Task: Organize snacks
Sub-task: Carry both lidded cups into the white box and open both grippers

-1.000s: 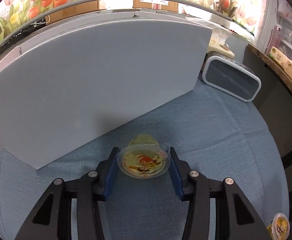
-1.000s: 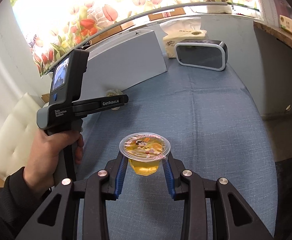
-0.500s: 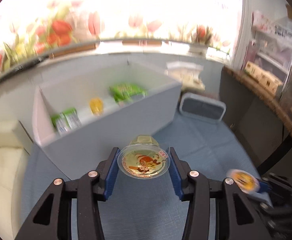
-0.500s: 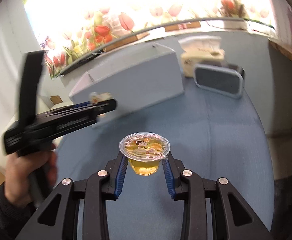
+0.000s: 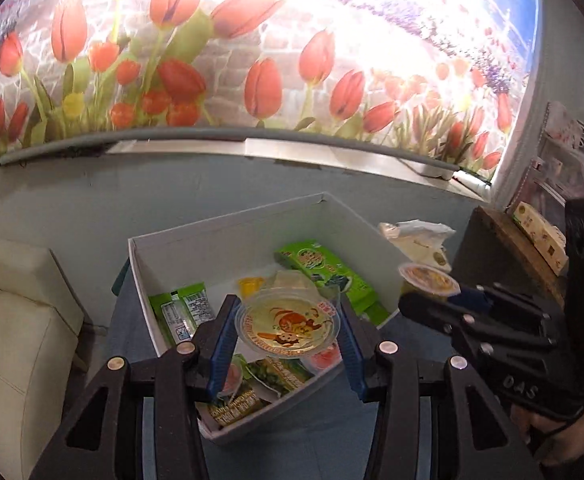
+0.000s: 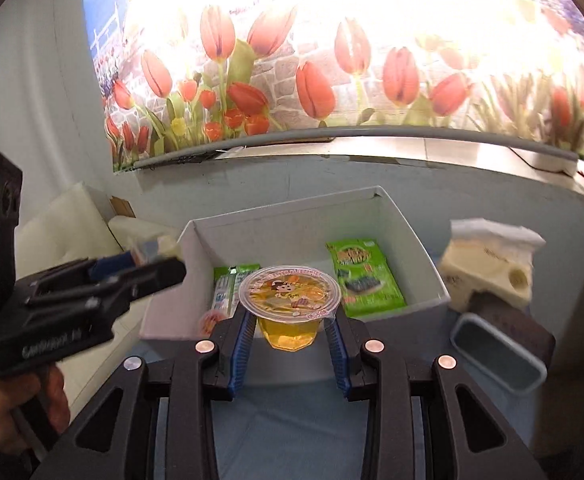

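Left cup: a sealed jelly cup, clamped at its sides between the blue pads of the left gripper. It hangs in the air over the near part of the box, lid facing the camera and tilted slightly.

Right cup: a like jelly cup, upright, pinched below its rim by the right gripper. It is held above the blue cloth, at or just short of the box's near wall; whether it has crossed that wall cannot be told.

Box contents: green packets, a small yellow cup and pink-lidded cups already lie inside, close-packed at the near corner.

Risks, as judged:
1. Collision. Both grippers converge on one box and sit near each other. Two simultaneous descents could knock tools or cups together.
2. Slip. The cups taper and their walls are smooth; the pads hold a narrow band. A jolt or loosened squeeze could drop a cup early, on the right perhaps outside the box.
3. Bad landing. The left cup is tilted over crowded snacks; released so, it could land on its side atop a packet or another cup and roll.
4. Crush. Too hard a squeeze could buckle the thin wall or strain the foil seal.
5. Box shift. A finger catching the light wall could push the box across the cloth.

A tissue pack and a speaker stand right of the box, clear of both paths.
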{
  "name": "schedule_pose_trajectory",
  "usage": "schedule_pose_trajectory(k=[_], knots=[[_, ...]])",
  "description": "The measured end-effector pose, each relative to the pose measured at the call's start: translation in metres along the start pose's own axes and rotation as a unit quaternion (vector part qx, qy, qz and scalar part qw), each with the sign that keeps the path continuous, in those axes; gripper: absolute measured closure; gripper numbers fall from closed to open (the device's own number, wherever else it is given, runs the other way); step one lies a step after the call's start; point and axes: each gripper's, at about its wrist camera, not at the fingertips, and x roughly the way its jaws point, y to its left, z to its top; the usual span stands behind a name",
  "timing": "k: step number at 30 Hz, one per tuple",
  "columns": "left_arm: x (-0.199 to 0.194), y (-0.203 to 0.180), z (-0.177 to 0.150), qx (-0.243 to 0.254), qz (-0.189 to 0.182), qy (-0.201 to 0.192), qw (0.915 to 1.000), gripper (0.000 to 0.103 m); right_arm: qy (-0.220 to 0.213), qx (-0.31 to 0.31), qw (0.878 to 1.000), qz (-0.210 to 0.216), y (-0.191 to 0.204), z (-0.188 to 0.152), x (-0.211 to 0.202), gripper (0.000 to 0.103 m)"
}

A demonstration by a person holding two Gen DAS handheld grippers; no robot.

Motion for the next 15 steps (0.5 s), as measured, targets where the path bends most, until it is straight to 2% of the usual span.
schedule_pose_trajectory(k=[3, 7, 8, 9, 11, 12, 15], knots=[[0.022, 0.012, -0.001, 0.002, 0.01, 0.021, 0.9997, 0.051, 0.022, 0.005, 1.0, 0.007, -0.007, 0.008, 0.029, 0.065], [0.041, 0.022, -0.006, 0.011, 0.024, 0.043, 0.9987, 0.051, 0.049, -0.01, 0.999, -0.015, -0.012, 0.006, 0.054, 0.065], [0.044, 0.025, -0.006, 0.012, 0.033, 0.044, 0.9984, 0.043, 0.056, -0.008, 0.998, -0.013, -0.013, 0.005, 0.058, 0.064], [0.046, 0.026, -0.007, 0.014, 0.04, 0.047, 0.998, 0.019, 0.068, 0.002, 0.998, -0.011, -0.017, 0.004, 0.063, 0.06], [0.048, 0.029, -0.009, 0.017, 0.043, 0.045, 0.9979, 0.0, 0.066, 0.011, 0.998, -0.007, -0.02, 0.003, 0.062, 0.02], [0.046, 0.029, -0.01, 0.019, 0.038, 0.043, 0.9982, 0.0, 0.052, 0.007, 0.999, -0.011, -0.02, 0.002, 0.058, 0.015], [0.043, 0.03, -0.013, 0.02, 0.038, 0.047, 0.998, 0.0, 0.037, 0.001, 0.999, -0.035, -0.021, 0.001, 0.045, 0.012]])
